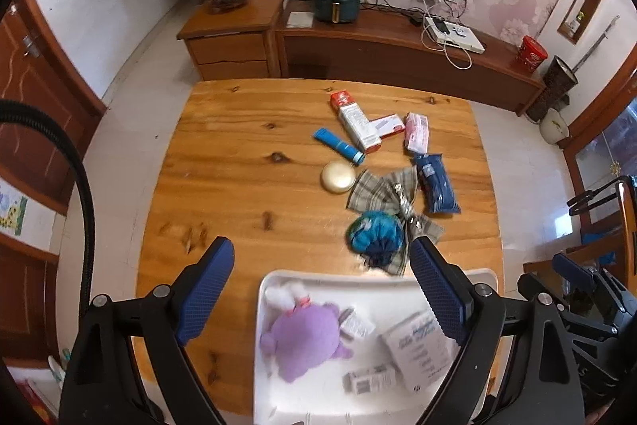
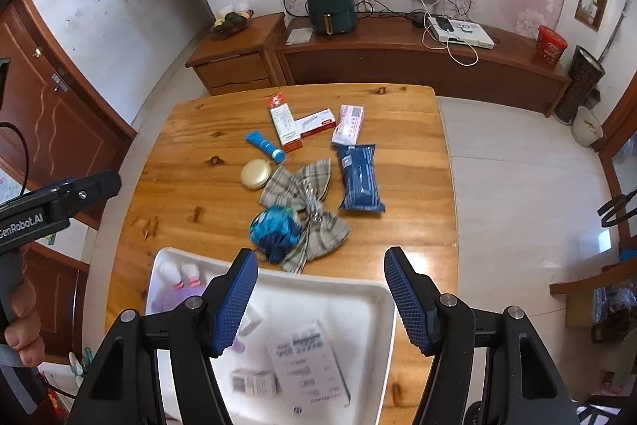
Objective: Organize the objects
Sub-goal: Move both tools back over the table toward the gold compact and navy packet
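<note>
Scattered objects cover the right half of the wooden table (image 1: 223, 162): a red-and-white carton (image 1: 355, 122), a blue tube (image 1: 338, 145), a round gold compact (image 1: 338, 177), a pink packet (image 1: 417, 132), a dark blue tissue pack (image 1: 436, 183), a plaid bow (image 1: 392, 202) and a blue scrunchie (image 1: 374, 232) lying on the bow. At the table's near edge sits a white tray (image 1: 358, 279) holding a purple plush toy (image 1: 308, 335), a white box (image 1: 418, 345) and a small barcoded box (image 1: 370, 381). Both tongs hover over the tray, released and gripping nothing: the left gripper (image 1: 322, 289) and the right gripper (image 2: 320, 299), jaws spread wide.
</note>
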A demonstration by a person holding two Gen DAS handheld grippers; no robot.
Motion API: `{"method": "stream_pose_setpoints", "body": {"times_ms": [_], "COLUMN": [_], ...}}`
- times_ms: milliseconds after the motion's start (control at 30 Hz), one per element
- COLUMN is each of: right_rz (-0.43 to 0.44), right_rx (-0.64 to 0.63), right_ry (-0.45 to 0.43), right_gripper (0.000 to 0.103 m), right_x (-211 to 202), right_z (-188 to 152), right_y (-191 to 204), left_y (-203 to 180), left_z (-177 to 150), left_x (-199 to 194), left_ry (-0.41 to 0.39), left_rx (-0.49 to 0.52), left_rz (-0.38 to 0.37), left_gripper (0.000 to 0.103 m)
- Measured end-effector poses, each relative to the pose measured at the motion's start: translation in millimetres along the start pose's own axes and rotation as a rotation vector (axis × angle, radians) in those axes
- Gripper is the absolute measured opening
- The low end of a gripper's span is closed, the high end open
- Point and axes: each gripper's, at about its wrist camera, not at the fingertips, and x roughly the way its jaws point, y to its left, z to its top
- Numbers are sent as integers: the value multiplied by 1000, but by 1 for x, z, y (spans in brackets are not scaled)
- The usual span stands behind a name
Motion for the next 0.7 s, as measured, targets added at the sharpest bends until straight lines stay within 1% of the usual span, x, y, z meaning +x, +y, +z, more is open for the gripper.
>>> {"method": "stream_pose_setpoints", "body": {"times_ms": [100, 167, 200, 367, 500, 700], "right_rz": [-14, -17, -26, -57, -54, -44], "right_rx": [25, 42, 54, 84, 128, 132], "right_ry": [26, 49, 56, 98, 143, 198], "right_gripper": [67, 67, 67, 67, 67, 67], "right_x": [19, 35, 42, 84, 122, 172], "right_z": [18, 29, 33, 54, 63, 66], "right_y": [-7, -13, -16, -30, -41, -41], "left_y": [0, 1, 3, 9, 9, 8], "left_z": [20, 31, 38, 63, 67, 61], "left_x": [24, 41, 54, 109, 153, 212], "left_ry": [34, 58, 72, 139, 186, 257], "left_rx": [18, 12, 9, -16, -12, -20], "left_rz": [-20, -26, -38, -41, -20, 0], "left_gripper": [93, 93, 93, 93, 93, 93]}}
